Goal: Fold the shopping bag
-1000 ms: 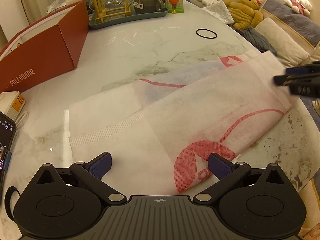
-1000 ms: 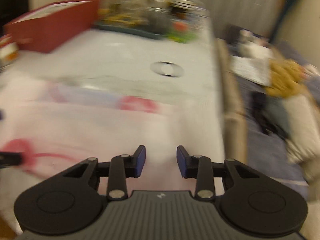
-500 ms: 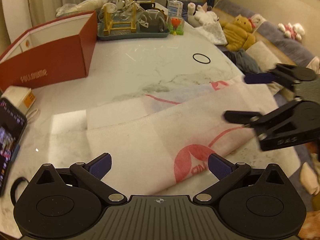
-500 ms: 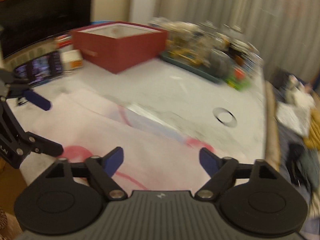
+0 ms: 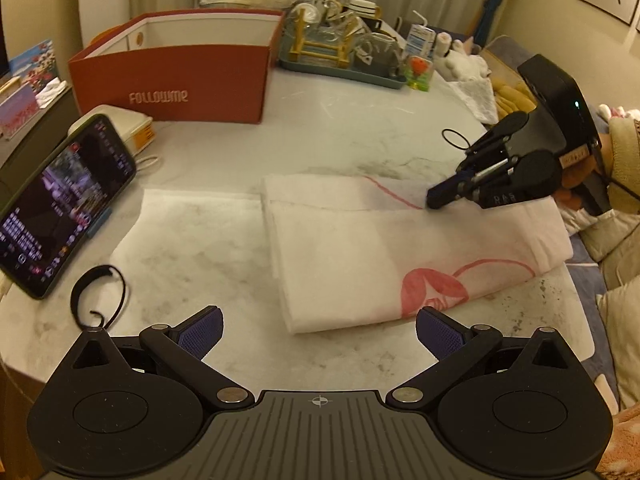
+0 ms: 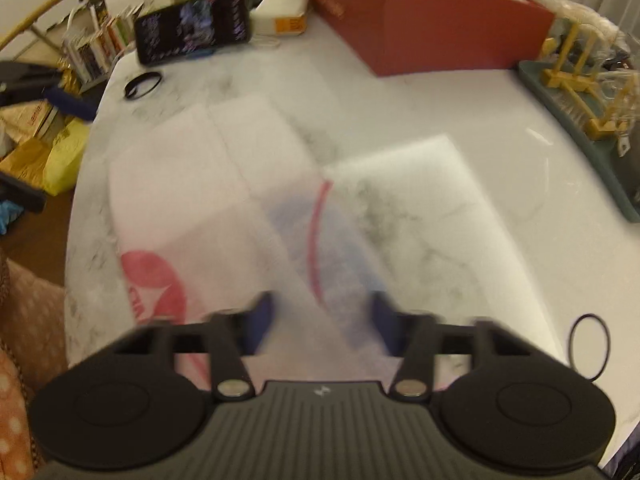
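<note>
Right now your left gripper (image 5: 318,330), at the bottom of its own view, stands wide open with nothing between the pads, hanging over the near edge of the shopping bag (image 5: 380,248). Keep it free until you pick a fold line.

That bag lies flat on the marble table (image 5: 340,132), already doubled lengthwise, its red print at lower right and a single thin flap spread toward the left. I judge the next fold is to shorten it, so line up the corners first.

Further up at the right of that view, your right gripper (image 5: 436,196) points down at the bag's far edge. Its jaws have just been closing; in its own blurred view a gap shows between the pads (image 6: 260,320), with fabric beneath them, and whether they pinch it you cannot tell. Slow that hand down, catch both layers, and lift low so the layers do not slide apart.

Mind the phone (image 5: 64,208) at the left and the hair tie (image 5: 454,139) beyond.
</note>
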The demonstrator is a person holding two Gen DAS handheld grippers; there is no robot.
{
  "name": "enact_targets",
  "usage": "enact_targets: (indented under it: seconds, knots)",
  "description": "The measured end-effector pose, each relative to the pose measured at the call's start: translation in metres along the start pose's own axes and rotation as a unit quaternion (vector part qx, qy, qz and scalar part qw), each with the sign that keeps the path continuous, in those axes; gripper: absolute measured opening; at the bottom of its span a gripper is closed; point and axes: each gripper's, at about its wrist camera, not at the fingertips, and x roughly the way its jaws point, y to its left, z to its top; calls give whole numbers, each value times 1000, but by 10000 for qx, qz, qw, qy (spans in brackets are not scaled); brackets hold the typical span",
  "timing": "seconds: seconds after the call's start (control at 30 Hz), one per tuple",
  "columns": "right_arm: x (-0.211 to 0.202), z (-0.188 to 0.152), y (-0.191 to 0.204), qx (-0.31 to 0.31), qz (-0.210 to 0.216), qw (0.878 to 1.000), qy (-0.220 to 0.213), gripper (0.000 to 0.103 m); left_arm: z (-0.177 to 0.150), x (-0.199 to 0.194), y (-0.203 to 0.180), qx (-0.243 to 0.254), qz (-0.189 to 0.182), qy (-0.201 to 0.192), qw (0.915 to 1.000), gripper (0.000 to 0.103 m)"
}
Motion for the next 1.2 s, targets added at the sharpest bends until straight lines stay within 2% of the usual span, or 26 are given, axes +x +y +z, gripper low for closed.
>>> enact_targets:
  seconds: [0.03, 0.13, 0.23, 0.3, 0.33, 0.37, 0.4, 0.43, 0.5, 0.53, 0.57, 0.63, 0.67, 0.8, 0.9, 0.97, 1.07, 1.2]
  knots:
    - [-1, 1, -1, -21, 13, 10000, 40, 0, 1, 0, 2, -65, 1, 5, 10000, 103]
    - [-10, 2, 5, -216, 122, 9997, -20, 0, 6, 2, 6, -237, -64, -15, 9997, 103]
    - [-28, 3, 10, -187, 156, 9990, -377, 0, 16, 5, 6, -336, -280, -38, 9990, 103]
    - [-33, 3, 13, -290, 46, 9989, -369, 17, 24, 13, 1, -247, -439, 29, 9987, 103]
    - [-32, 2, 14, -404, 63, 9987, -288, 42, 28, 19, -4, -144, -465, 70, 9988, 103]
    - [-30, 0, 16, -482, 120, 9986, -195, 61, 31, 24, -9, -32, -475, 105, 9988, 103]
    - [-26, 0, 15, -534, 186, 9984, -96, 60, 34, 30, -14, 59, -473, 157, 9987, 103]
    - [-20, -1, 13, -548, 128, 9984, 70, 53, 36, 36, -20, 136, -439, 243, 9986, 103]
    - [-8, -4, 11, -589, -12, 9975, 397, 32, 38, 49, -30, 315, -317, 449, 9980, 103]
    - [-8, -6, 11, -614, 8, 9973, 405, 22, 37, 54, -36, 447, -184, 553, 9973, 103]
    - [-9, -7, 11, -640, 27, 9971, 414, 8, 37, 60, -42, 605, -9, 658, 9960, 103]
    - [-10, -10, 12, -696, 69, 9966, 427, 0, 33, 74, -52, 927, 357, 897, 9910, 103]
    - [-14, -11, 15, -781, 122, 9961, 399, 0, 30, 80, -56, 1061, 514, 1002, 9880, 103]
    - [-46, -13, 18, -643, 474, 9968, 76, 0, 36, 85, -60, 1027, 501, 896, 9894, 103]
    - [-76, -16, 23, -572, 574, 9964, -236, 0, 46, 92, -55, 914, 508, 768, 9916, 103]
    - [-96, -20, 29, -479, 686, 9956, -410, 0, 53, 90, -49, 776, 294, 690, 9942, 103]
    - [-116, -28, 47, -480, 851, 9938, -527, 0, 56, 72, -35, 669, -229, 567, 9959, 103]
    - [-112, -47, 90, -581, 1107, 9913, -411, 0, 36, 38, -18, 814, -946, 611, 9903, 103]
